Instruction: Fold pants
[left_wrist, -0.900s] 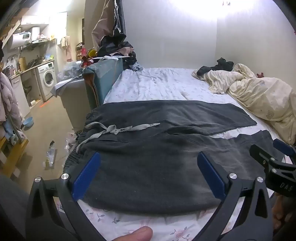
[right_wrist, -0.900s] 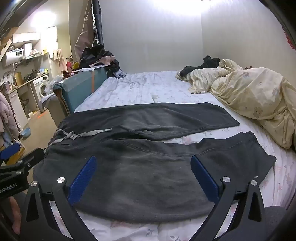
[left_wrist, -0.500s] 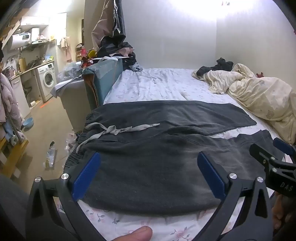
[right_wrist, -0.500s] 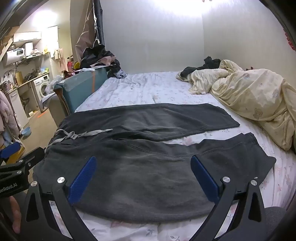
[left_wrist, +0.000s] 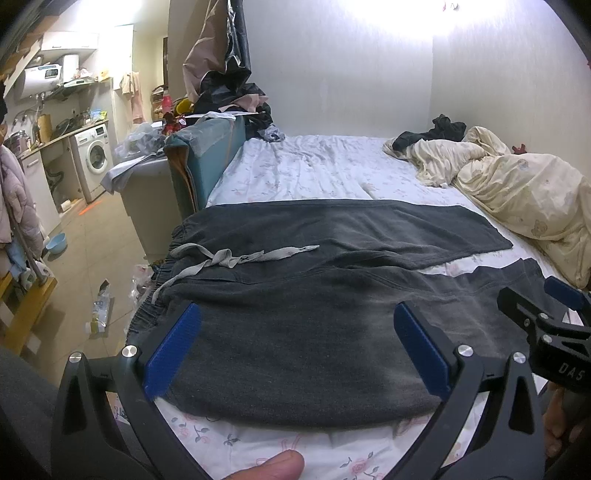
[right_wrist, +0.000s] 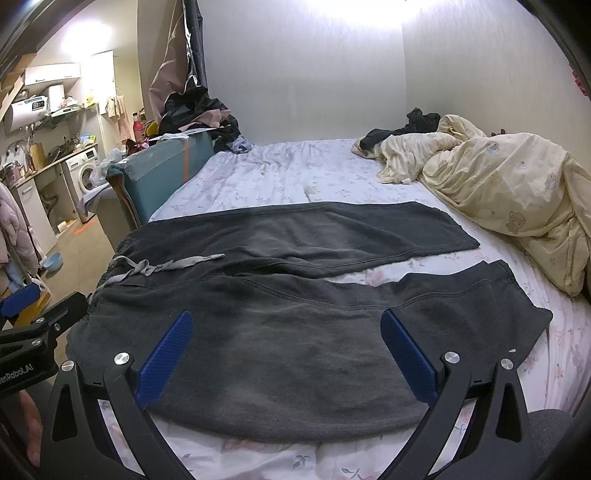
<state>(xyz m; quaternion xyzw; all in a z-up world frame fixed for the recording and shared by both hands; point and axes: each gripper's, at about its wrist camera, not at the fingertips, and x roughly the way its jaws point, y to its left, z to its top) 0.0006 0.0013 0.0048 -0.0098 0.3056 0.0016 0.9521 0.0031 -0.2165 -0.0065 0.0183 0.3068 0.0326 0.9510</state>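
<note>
Dark grey sweatpants (left_wrist: 295, 295) lie flat on the bed, waistband at the left, both legs spread apart to the right; they also show in the right wrist view (right_wrist: 295, 314). A grey drawstring (left_wrist: 236, 256) lies on the waist. My left gripper (left_wrist: 295, 350) is open and empty, hovering above the near leg close to the waist. My right gripper (right_wrist: 284, 354) is open and empty above the middle of the near leg. Each gripper's side shows in the other's view, the right gripper (left_wrist: 543, 314) and the left gripper (right_wrist: 33, 314).
The bed has a white floral sheet (left_wrist: 314, 173). A rumpled cream duvet (right_wrist: 509, 192) fills the bed's right side. A teal headboard (left_wrist: 207, 155) with piled clothes stands at the left. Floor clutter and a washing machine (left_wrist: 94, 158) lie beyond.
Almost nothing has changed; both grippers hover open above the near leg with only a slight drift.
</note>
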